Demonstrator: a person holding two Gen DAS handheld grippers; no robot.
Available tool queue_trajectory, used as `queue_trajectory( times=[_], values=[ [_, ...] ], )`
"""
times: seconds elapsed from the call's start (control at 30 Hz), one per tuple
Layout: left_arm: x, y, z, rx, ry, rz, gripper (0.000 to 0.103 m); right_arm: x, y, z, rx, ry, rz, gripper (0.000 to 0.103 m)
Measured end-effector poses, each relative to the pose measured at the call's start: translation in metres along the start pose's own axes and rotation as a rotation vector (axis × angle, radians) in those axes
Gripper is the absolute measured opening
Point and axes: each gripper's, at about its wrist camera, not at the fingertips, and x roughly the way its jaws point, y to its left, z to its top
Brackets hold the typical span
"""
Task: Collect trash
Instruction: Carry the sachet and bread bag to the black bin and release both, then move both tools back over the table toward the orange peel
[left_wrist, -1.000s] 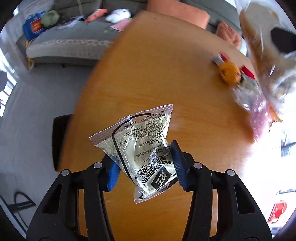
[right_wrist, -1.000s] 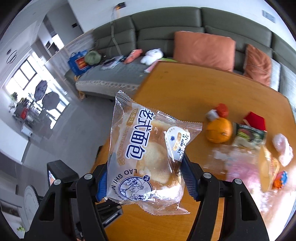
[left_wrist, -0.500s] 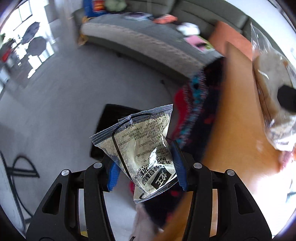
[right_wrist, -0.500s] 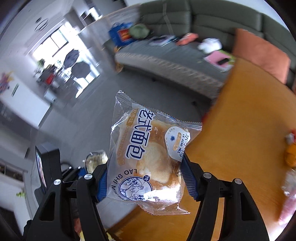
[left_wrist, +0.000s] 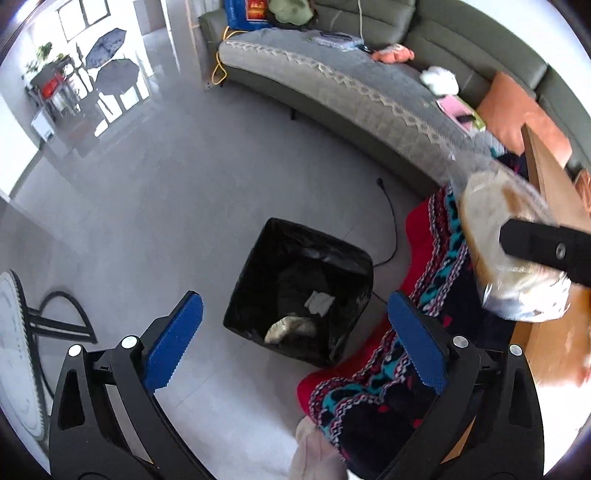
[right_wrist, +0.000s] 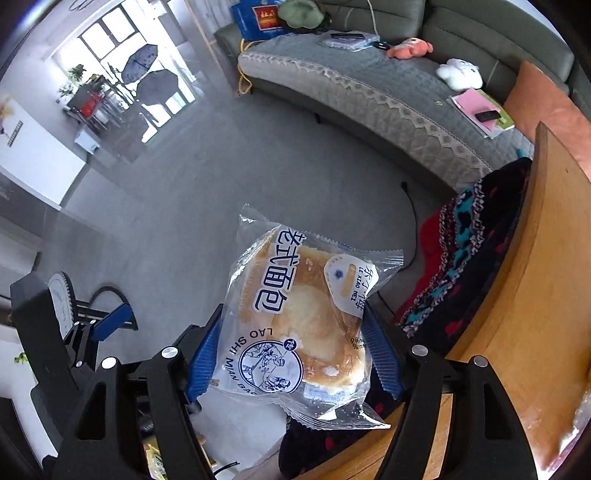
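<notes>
- Left gripper (left_wrist: 295, 328): fingers spread wide and opening, nothing between them.
- Bin (left_wrist: 299, 291), lined with a black bag, lies on the floor straight ahead of and below the left fingers, mouth framed between the two blue pads.
- A pale packet (left_wrist: 290, 328) and a scrap of white paper (left_wrist: 319, 302) are seen lying in the bin's bottom.
- Right gripper (right_wrist: 293, 350): bread bag (right_wrist: 299, 317) sits between the fingers, pads against both sides; jaws are opening slightly, so the grip is judged to be loosening, but the bag is not seen falling.
- Bread bag's long axis runs forward along the fingers, sealed end away from the wrist.
- From the left wrist view the bread bag is seen to the right of the bin, over the worktop (left_wrist: 546, 192) edge and a patterned red-and-blue cloth (left_wrist: 424, 258).
- Key relation: the bin lies off to the left of the right fingers, not yet below them; it is not visible in the right wrist view.
- Judged next: bread bag to be carried left until over the bin mouth, then let go.
- Risk: released here, it would likely land on the cloth or floor.
</notes>
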Motion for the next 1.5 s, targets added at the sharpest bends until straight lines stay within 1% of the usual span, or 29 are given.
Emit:
queue_trajectory(
  times=[0.2, 0.33, 0.5, 0.63, 0.67, 0.73, 0.8, 0.83, 0.9, 0.97, 1.0, 1.07, 1.1, 1.13, 1.2, 1.3, 1.37, 1.43, 1.5],
  values=[
    [-0.002, 0.009, 0.001, -0.031, 0.000, 0.008, 0.097, 0.002, 0.002, 0.006, 0.000, -0.003, 0.072, 0.073],
    [-0.005, 0.014, 0.002, -0.044, -0.006, 0.017, 0.097, -0.005, 0.007, 0.012, -0.008, -0.046, 0.095, 0.081],
    [-0.010, 0.020, 0.003, -0.056, -0.017, 0.024, 0.097, -0.013, 0.012, 0.019, -0.017, -0.071, 0.106, 0.082],
    [-0.016, 0.022, 0.005, -0.063, -0.028, 0.015, 0.097, -0.025, 0.009, 0.015, -0.011, -0.090, 0.122, 0.082],
    [-0.020, 0.020, 0.006, -0.059, -0.034, 0.010, 0.097, -0.030, 0.006, 0.012, -0.002, -0.102, 0.122, 0.082],
    [-0.026, 0.013, 0.007, -0.044, -0.048, -0.001, 0.097, -0.043, -0.003, 0.005, 0.021, -0.143, 0.109, 0.086],
    [-0.033, 0.000, 0.009, -0.017, -0.061, -0.021, 0.097, -0.059, -0.015, -0.004, 0.035, -0.187, 0.109, 0.087],
    [-0.038, -0.010, 0.010, 0.002, -0.070, -0.036, 0.097, -0.064, -0.020, -0.008, 0.040, -0.194, 0.110, 0.089],
    [-0.045, -0.027, 0.011, 0.034, -0.081, -0.058, 0.097, -0.075, -0.033, -0.017, 0.057, -0.203, 0.119, 0.089],
    [-0.051, -0.049, 0.011, 0.071, -0.092, -0.079, 0.097, -0.090, -0.052, -0.030, 0.109, -0.230, 0.113, 0.090],
    [-0.053, -0.059, 0.010, 0.090, -0.094, -0.088, 0.097, -0.098, -0.067, -0.039, 0.152, -0.237, 0.138, 0.090],
    [-0.057, -0.084, 0.008, 0.135, -0.096, -0.110, 0.097, -0.110, -0.088, -0.050, 0.206, -0.249, 0.181, 0.096],
    [-0.059, -0.096, 0.007, 0.155, -0.097, -0.121, 0.097, -0.118, -0.099, -0.057, 0.237, -0.272, 0.177, 0.101],
    [-0.061, -0.107, 0.005, 0.175, -0.098, -0.130, 0.097, -0.131, -0.116, -0.068, 0.270, -0.331, 0.160, 0.101],
    [-0.065, -0.136, 0.001, 0.223, -0.101, -0.148, 0.097, -0.150, -0.138, -0.083, 0.295, -0.417, 0.127, 0.101],
    [-0.069, -0.177, -0.007, 0.291, -0.099, -0.180, 0.097, -0.173, -0.172, -0.105, 0.328, -0.486, 0.069, 0.101],
    [-0.072, -0.203, -0.014, 0.331, -0.098, -0.201, 0.097, -0.184, -0.195, -0.119, 0.362, -0.514, 0.056, 0.101],
    [-0.075, -0.232, -0.022, 0.379, -0.096, -0.224, 0.097, -0.194, -0.219, -0.133, 0.389, -0.536, 0.073, 0.101],
    [-0.076, -0.255, -0.028, 0.415, -0.096, -0.241, 0.097, -0.203, -0.246, -0.148, 0.439, -0.550, 0.122, 0.101]
  ],
)
